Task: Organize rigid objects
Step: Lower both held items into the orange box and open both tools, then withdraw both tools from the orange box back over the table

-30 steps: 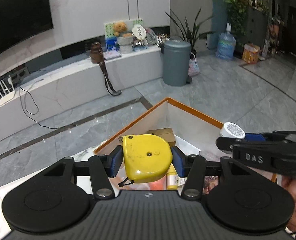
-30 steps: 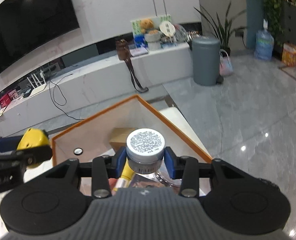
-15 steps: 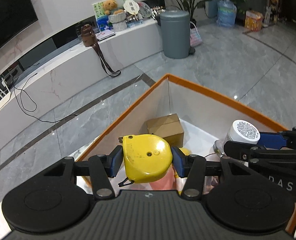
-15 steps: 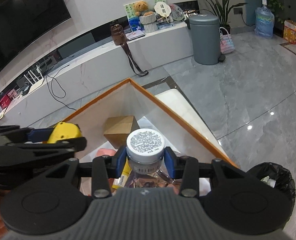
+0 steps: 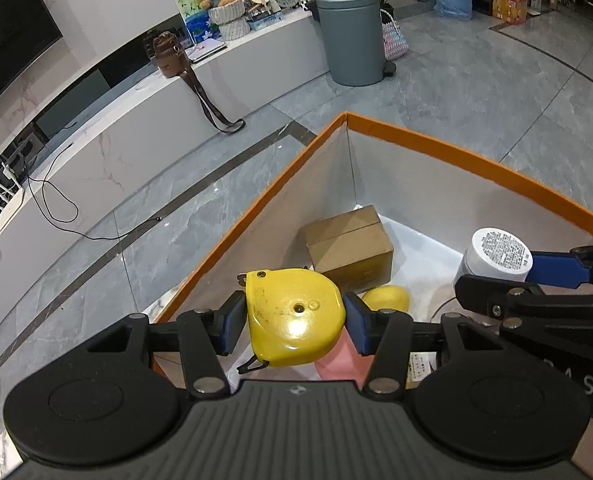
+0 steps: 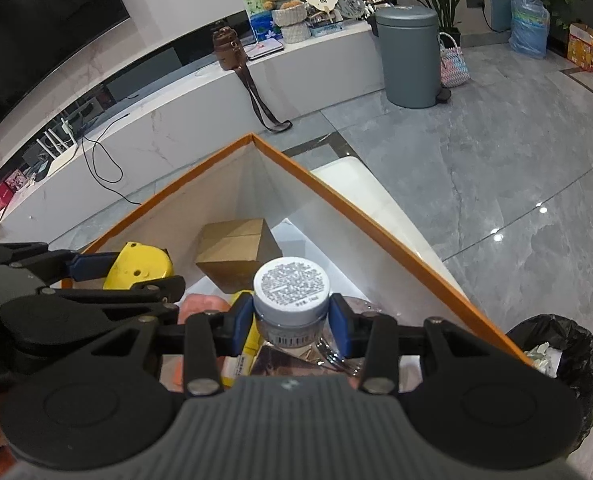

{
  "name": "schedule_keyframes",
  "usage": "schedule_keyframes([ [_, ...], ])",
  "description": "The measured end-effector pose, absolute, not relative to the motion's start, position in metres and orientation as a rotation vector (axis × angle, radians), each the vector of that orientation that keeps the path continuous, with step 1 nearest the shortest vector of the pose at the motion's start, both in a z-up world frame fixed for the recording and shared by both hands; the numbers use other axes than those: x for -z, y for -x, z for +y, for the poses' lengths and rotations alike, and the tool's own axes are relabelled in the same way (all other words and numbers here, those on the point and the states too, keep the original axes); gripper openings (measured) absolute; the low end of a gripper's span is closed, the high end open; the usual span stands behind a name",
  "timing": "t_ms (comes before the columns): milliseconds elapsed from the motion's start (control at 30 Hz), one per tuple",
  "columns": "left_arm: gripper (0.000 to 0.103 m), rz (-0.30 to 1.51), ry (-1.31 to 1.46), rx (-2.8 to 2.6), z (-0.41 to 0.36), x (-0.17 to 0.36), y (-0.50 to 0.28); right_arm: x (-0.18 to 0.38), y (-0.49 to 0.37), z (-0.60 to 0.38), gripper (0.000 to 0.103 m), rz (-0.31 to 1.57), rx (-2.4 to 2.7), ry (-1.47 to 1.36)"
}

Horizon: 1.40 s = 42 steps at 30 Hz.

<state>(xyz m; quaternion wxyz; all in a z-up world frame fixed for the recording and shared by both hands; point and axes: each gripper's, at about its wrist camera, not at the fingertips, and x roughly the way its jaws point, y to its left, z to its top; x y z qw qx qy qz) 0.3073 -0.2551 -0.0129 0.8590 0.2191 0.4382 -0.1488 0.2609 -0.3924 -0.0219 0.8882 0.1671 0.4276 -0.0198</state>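
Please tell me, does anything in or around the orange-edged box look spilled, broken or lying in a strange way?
Nothing stands out. The cardboard box sits intact in the far corner of the orange-edged box. The yellow tape measure and the white-capped jar are each held squarely in a hand-held gripper above it. No spill shows.

Orange-rimmed box (image 5: pixel 448 151) on white marble table (image 6: pixel 380 196); cardboard carton (image 5: pixel 350 249) inside.

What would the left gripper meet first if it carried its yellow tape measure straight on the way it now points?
Probably the cardboard box in the corner of the orange-rimmed bin, just beyond the tape measure held by the left gripper; depth is hard to judge.
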Motion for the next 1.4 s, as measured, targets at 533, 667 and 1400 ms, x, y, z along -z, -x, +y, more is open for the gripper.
schedule_keyframes([
  [533, 0.060, 0.950, -0.520, 0.277, -0.261, 0.031, -0.313, 0.043, -0.279, -0.397, 0.041, 0.931, 0.063, -0.377],
  [667, 0.060, 0.954, -0.540, 0.269, -0.263, 0.033, -0.313, 0.045, -0.283, -0.393, 0.041, 0.935, 0.080, -0.359],
  [1400, 0.073, 0.915, -0.569, 0.271, -0.262, 0.015, -0.297, 0.029, -0.277, -0.381, 0.048, 0.892, 0.078, -0.369],
])
